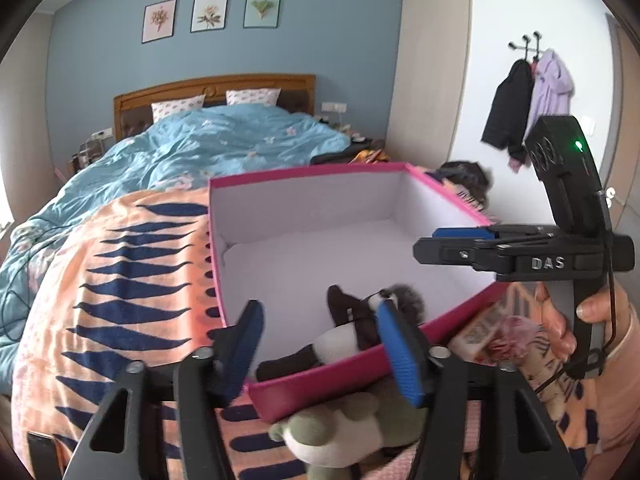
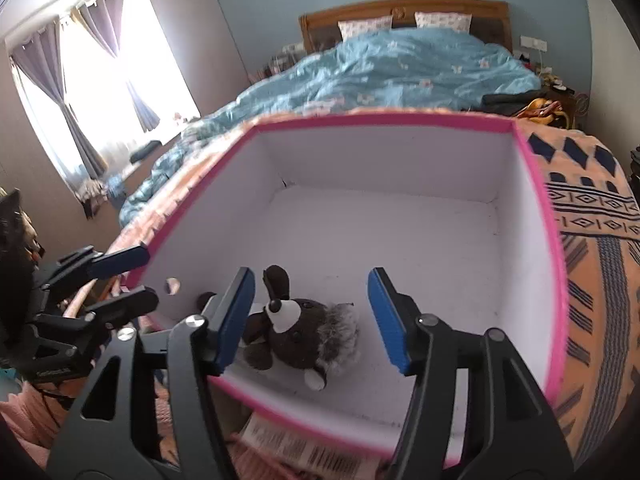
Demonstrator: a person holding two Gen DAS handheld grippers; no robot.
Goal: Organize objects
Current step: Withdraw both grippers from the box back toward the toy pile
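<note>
Plush hedgehog (image 2: 308, 332) lying in near corner of pink box (image 2: 536, 184) on patterned blanket (image 1: 120, 280), both tongs, left (image 1: 320, 354) and right (image 2: 312, 320), wide open and empty; next, probably green-and-white plush (image 1: 340, 432) just outside front wall, gripped around soft middle, lifted clear over rim

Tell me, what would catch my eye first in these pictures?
A pink box with a white inside sits open on an orange patterned blanket at the foot of the bed. One brown plush toy lies alone in its near corner. Both blue-padded tools, left tool and right tool, hang open at the box.
</note>
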